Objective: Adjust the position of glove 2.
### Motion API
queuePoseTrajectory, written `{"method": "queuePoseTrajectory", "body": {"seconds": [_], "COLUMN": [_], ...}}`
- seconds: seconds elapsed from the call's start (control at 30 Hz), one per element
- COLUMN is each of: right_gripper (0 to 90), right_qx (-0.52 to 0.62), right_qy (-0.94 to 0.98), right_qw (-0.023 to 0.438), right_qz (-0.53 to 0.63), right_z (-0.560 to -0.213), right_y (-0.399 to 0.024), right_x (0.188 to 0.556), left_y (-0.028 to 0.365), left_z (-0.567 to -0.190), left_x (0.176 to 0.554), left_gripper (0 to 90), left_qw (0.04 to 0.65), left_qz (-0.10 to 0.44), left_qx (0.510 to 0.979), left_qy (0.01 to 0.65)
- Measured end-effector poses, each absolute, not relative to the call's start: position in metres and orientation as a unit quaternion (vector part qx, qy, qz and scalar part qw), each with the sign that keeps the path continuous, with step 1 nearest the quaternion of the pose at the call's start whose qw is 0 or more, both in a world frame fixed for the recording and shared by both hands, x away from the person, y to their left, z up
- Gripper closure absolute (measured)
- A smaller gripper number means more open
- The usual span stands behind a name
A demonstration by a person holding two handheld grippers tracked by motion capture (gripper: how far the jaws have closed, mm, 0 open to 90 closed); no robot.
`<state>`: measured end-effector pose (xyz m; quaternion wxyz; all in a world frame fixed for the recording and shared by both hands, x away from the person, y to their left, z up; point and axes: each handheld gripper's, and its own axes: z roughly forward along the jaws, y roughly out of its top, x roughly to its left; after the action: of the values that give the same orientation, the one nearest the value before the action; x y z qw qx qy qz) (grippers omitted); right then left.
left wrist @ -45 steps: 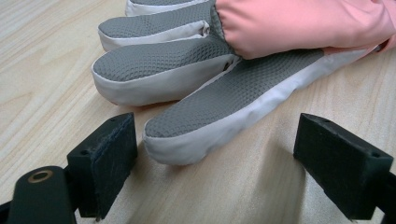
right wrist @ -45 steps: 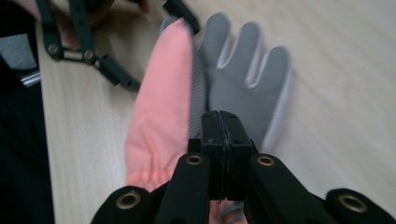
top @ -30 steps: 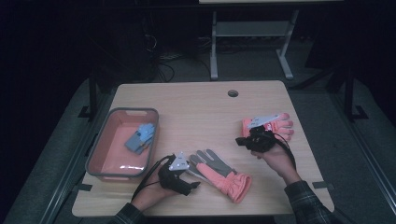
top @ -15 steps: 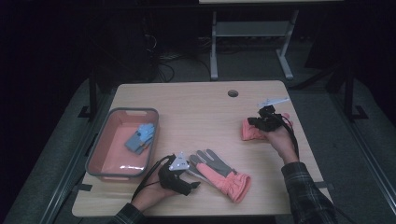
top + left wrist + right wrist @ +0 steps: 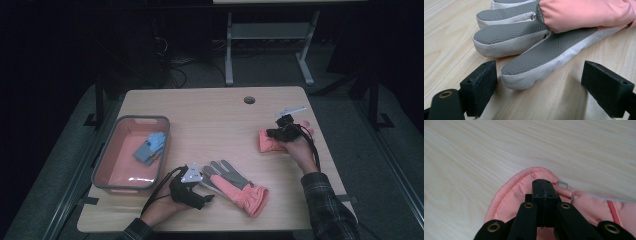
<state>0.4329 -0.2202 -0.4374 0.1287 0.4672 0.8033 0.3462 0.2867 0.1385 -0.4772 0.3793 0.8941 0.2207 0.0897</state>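
Note:
A pink glove with grey palm-side fingers (image 5: 240, 190) lies near the table's front edge. My left gripper (image 5: 207, 187) is level with the table at its fingertips. In the left gripper view the glove (image 5: 574, 15) fills the top, and one grey finger lies between the open jaws of the left gripper (image 5: 541, 85), with no pad pressing on it. A second pink glove (image 5: 267, 142) lies at the right. My right gripper (image 5: 275, 134) sits on it. In the right gripper view the right gripper (image 5: 544, 187) is shut pad to pad over that glove's cuff (image 5: 509, 200), beside a small metal clip (image 5: 562, 184).
A pink tray (image 5: 107, 155) with a grey rim stands at the left and holds a blue and grey item (image 5: 150, 147). A round cable hole (image 5: 249, 100) sits near the table's far edge. Bare wood (image 5: 210, 125) spreads across the middle.
The right hand has moved away from the person and down onto the right glove, now covering its fingers. The left gripper and the near glove have stayed put.

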Motion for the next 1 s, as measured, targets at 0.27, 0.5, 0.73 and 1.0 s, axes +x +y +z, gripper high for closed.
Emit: {"method": "queuePoseTrajectory", "body": {"seconds": [0.27, 0.5, 0.73, 1.0], "right_gripper": [90.0, 90.0, 90.0, 90.0], "right_qx": [0.448, 0.434, 0.423, 0.415], "right_qy": [0.817, 0.827, 0.835, 0.841], "right_qw": [0.105, 0.102, 0.099, 0.098], "right_qz": [0.347, 0.343, 0.338, 0.333], "right_z": [-0.436, -0.435, -0.434, -0.433], "right_y": [-0.221, -0.222, -0.226, -0.236], "right_x": [0.410, 0.385, 0.359, 0.327], "left_y": [0.139, 0.139, 0.139, 0.138], "left_z": [-0.477, -0.477, -0.477, -0.477], "left_x": [0.287, 0.287, 0.287, 0.286], "left_gripper": [12.6, 12.7, 12.7, 12.7], "left_qw": [0.379, 0.379, 0.379, 0.381], "left_qz": [0.090, 0.090, 0.090, 0.091], "left_qx": [0.894, 0.894, 0.894, 0.893], "left_qy": [0.221, 0.221, 0.221, 0.222]}}
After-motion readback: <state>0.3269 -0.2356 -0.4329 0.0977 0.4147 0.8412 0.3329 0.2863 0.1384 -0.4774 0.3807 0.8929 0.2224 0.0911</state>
